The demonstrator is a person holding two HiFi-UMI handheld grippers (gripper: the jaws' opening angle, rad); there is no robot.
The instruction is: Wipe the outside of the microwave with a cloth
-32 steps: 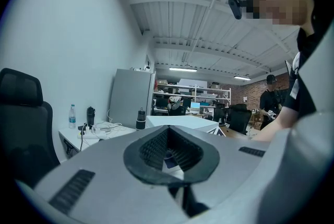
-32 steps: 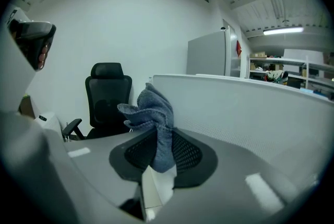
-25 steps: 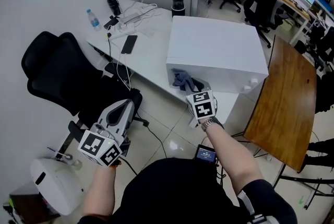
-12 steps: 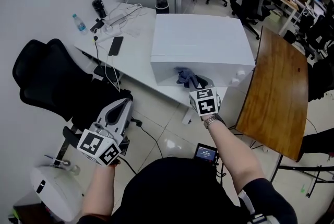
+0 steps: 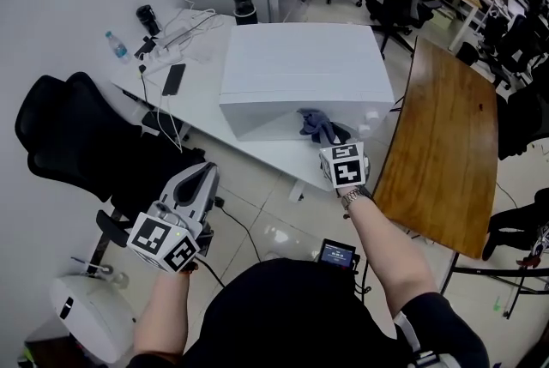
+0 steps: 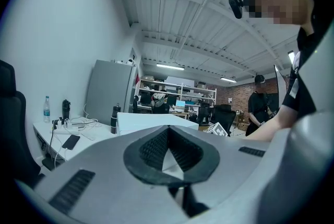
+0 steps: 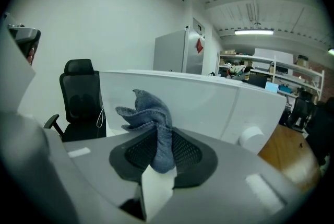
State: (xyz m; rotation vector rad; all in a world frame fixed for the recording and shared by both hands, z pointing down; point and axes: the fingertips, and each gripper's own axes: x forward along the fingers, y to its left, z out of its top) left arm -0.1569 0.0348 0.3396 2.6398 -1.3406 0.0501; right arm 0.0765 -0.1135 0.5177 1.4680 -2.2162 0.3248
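Observation:
A white microwave [image 5: 300, 75] stands on a white desk [image 5: 206, 105], its front face toward me. My right gripper [image 5: 330, 136] is shut on a crumpled blue-grey cloth [image 5: 319, 124], held against the lower front of the microwave [image 7: 209, 103] near its right side, left of a round knob [image 7: 252, 137]. In the right gripper view the cloth [image 7: 148, 118] sticks up from between the jaws. My left gripper [image 5: 199, 179] is shut with nothing in it, held low over the floor, away from the desk. In the left gripper view its jaws [image 6: 168, 157] point level toward the microwave [image 6: 151, 121].
A black office chair [image 5: 77, 135] stands left of the desk. A phone [image 5: 172, 79], a power strip with cables [image 5: 171, 45], a water bottle [image 5: 115, 46] and dark flasks [image 5: 244, 2] lie on the desk. A brown wooden table [image 5: 442, 143] sits right of the microwave. A person stands far back [image 6: 258, 108].
The right gripper has slid the cloth rightward along the microwave's lower front. The whole scene has shifted left in the head view. The left gripper stays shut.

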